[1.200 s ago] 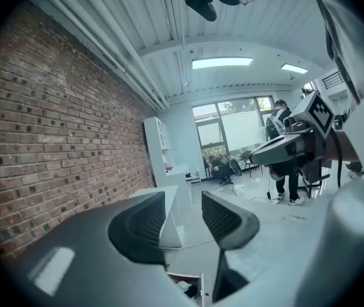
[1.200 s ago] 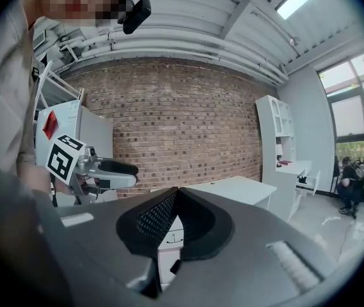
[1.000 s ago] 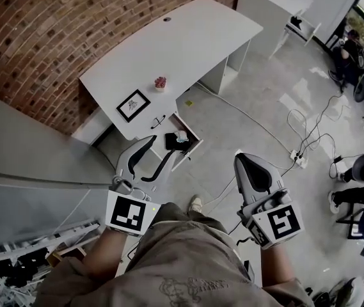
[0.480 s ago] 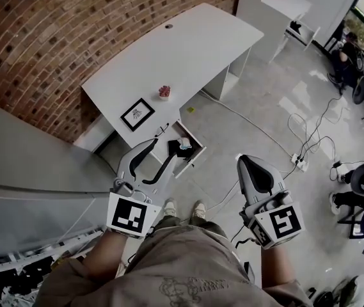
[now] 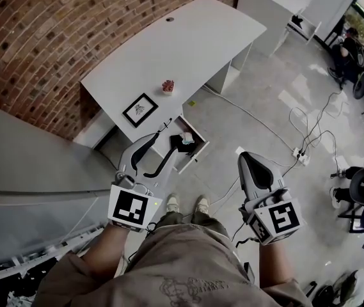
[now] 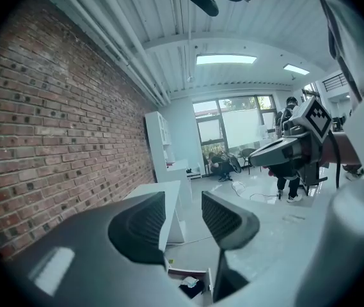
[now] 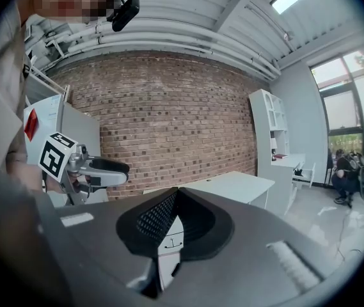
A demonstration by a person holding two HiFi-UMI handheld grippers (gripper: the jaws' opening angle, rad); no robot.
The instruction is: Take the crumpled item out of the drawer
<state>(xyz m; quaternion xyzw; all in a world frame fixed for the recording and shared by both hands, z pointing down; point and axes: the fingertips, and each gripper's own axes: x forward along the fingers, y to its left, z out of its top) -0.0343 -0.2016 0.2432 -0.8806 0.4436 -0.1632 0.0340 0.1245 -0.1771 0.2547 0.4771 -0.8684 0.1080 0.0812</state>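
Red brick wall (image 5: 54, 37) ahead of me w/ a white desk (image 5: 188, 37) along it, grey floor (image 5: 265, 101) below. Tall white shelf unit (image 7: 268, 133) at far end, big windows (image 6: 233, 123) beyond, ceiling strip lights (image 6: 226, 59) on.

In front of you a white desk (image 5: 188, 40) stands along the brick wall (image 5: 54, 37), with a framed picture (image 5: 139, 109) and a small reddish object (image 5: 167, 86) lying on it. Its drawer (image 5: 193, 157) stands open and holds a pale crumpled item (image 5: 187, 137). Cables (image 5: 309, 130) trail across the grey floor (image 5: 265, 94).
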